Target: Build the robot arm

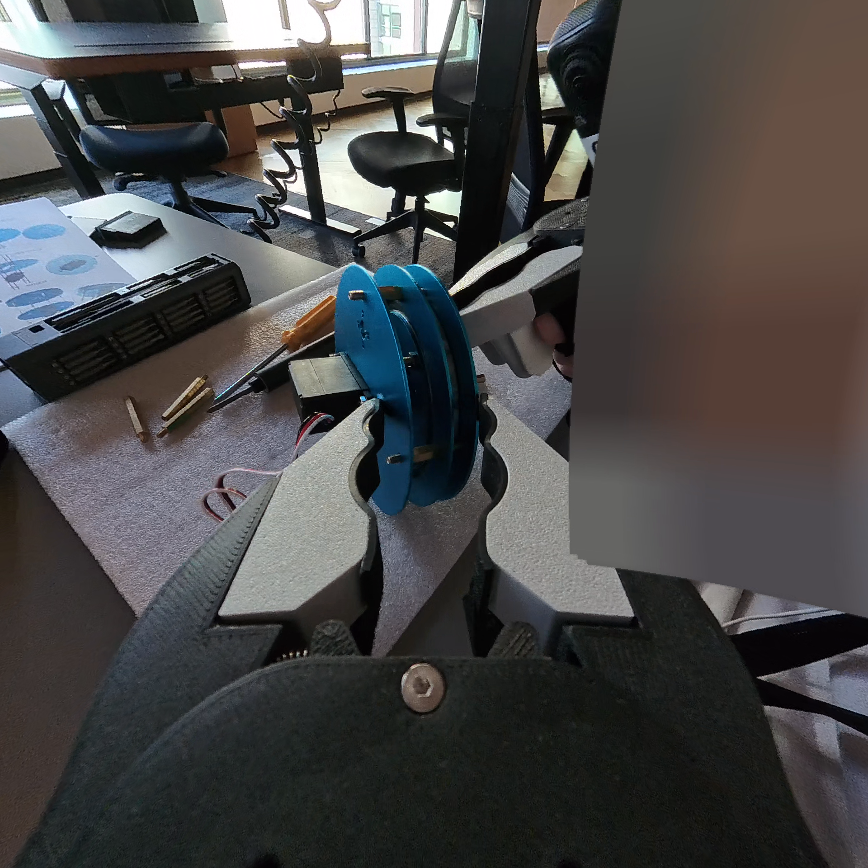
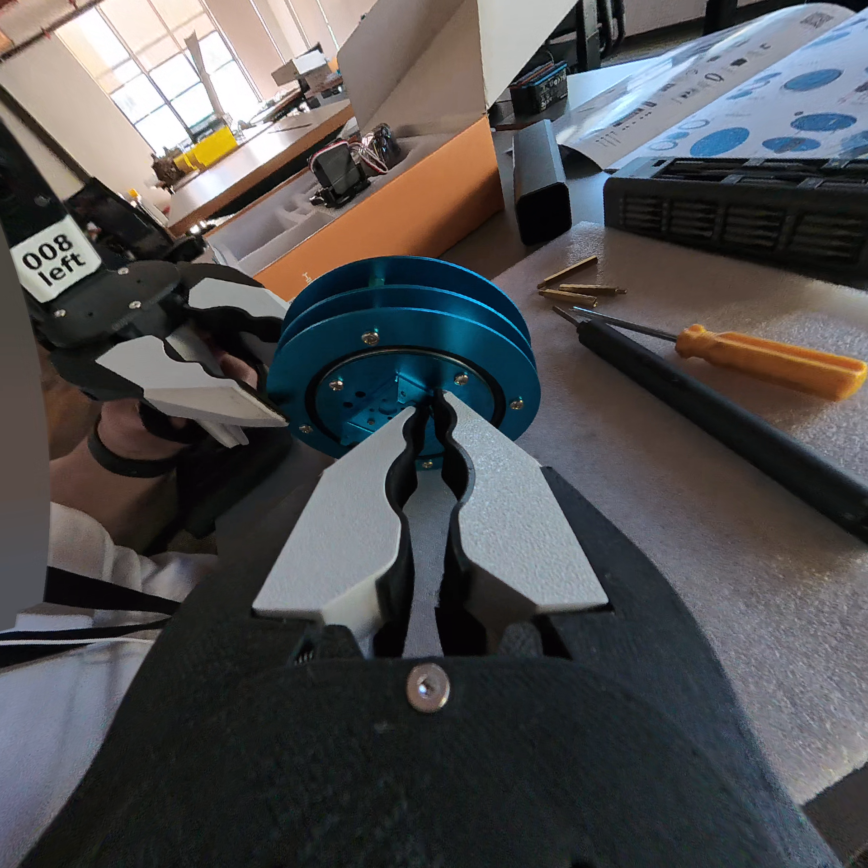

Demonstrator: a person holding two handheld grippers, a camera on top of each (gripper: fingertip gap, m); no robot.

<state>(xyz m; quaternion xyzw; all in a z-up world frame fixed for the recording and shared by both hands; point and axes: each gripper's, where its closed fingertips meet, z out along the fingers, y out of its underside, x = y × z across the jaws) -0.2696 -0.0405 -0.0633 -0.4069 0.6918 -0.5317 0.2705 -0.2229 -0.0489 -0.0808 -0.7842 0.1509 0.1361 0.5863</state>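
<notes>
A blue disc assembly (image 1: 371, 338) of three stacked metal discs stands on edge on a grey foam mat (image 1: 141, 493). A black servo (image 1: 319, 380) with red and white wires (image 1: 225, 493) sits on its left face. My left gripper (image 1: 428, 413) is shut on the stack, one finger on each outer face. In the right wrist view the assembly (image 2: 399, 329) shows its ringed face. My right gripper (image 2: 427, 401) is nearly closed, its tips pinching the blue centre bracket (image 2: 375, 413). The left gripper (image 2: 282, 364) clamps the disc edge there. The right gripper (image 1: 498, 300) shows behind the discs.
On the mat lie an orange screwdriver (image 2: 770, 357), a black driver (image 2: 704, 413) and three brass standoffs (image 2: 573, 286). A black bit case (image 2: 742, 220), a grey square tube (image 2: 540, 188), a printed sheet (image 2: 751, 117) and an open orange box (image 2: 399, 206) stand behind. Office chairs (image 1: 404, 159) stand beyond the table.
</notes>
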